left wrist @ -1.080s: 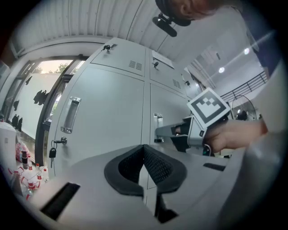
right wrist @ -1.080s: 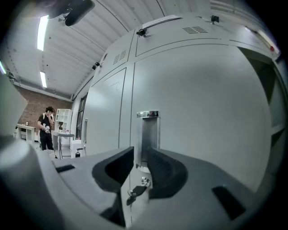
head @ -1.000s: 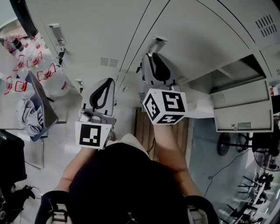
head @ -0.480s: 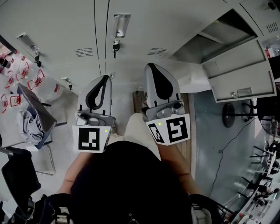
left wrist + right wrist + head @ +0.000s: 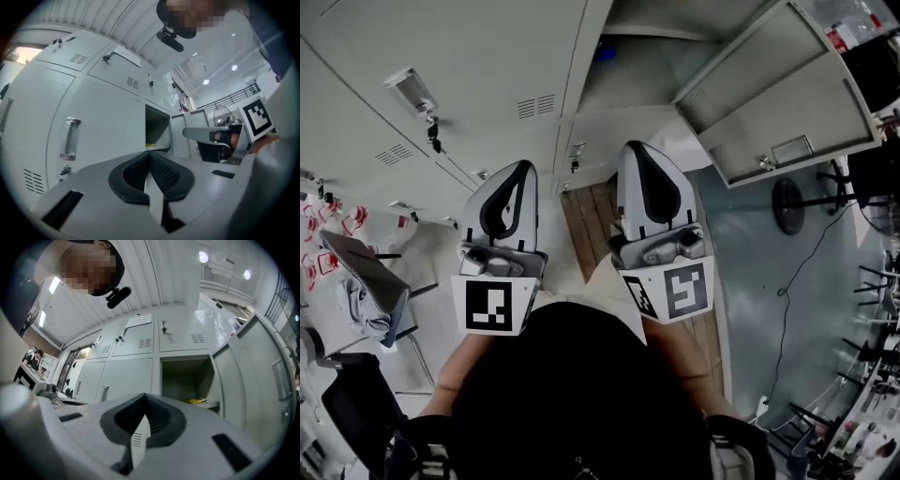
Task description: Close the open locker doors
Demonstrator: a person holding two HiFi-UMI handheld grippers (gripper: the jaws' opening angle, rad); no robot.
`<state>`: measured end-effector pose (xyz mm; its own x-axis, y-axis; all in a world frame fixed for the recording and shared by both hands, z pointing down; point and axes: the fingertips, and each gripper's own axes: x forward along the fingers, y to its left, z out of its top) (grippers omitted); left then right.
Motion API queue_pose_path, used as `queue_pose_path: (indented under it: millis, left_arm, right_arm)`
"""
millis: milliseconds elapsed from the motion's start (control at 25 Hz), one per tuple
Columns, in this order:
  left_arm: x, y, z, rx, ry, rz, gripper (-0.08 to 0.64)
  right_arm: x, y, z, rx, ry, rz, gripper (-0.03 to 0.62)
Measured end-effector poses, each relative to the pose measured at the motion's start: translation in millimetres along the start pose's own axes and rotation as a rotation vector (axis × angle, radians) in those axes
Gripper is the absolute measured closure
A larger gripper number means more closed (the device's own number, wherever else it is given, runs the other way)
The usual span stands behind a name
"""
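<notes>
Left gripper and right gripper sit side by side, both with jaws pinched together and empty. The open locker door hangs out around 2 o'clock from the right one, well apart.

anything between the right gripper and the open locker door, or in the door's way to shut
Nothing visible. Only air separates the right gripper from the open door, and its swing to the compartment looks clear; a yellow item lies inside it.
</notes>
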<state>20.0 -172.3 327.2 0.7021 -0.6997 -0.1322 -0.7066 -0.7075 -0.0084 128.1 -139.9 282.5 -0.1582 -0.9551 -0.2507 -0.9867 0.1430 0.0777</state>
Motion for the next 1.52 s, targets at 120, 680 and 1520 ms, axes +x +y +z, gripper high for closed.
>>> queue_pose_path:
  millis: [120,680,1520]
  left_arm:
    - [33.3,-53.6,1.8,0.006,-0.013,-0.027,0.558]
    - [135.9,-265.1,68.4,0.025,-0.008,0.075,0.558]
    - [173.3,-348.7,37.6,0.041,0.051,-0.031,0.558]
  right_arm:
    - [-23.8,-54.5,2.8,-0.002,-0.010,-0.017,0.592]
    - [-111.2,-219.6,58.5,0.051,0.068,0.225,0.592]
    - [-162.4,-315.7,39.1,0.065,0.070,0.161,0.591]
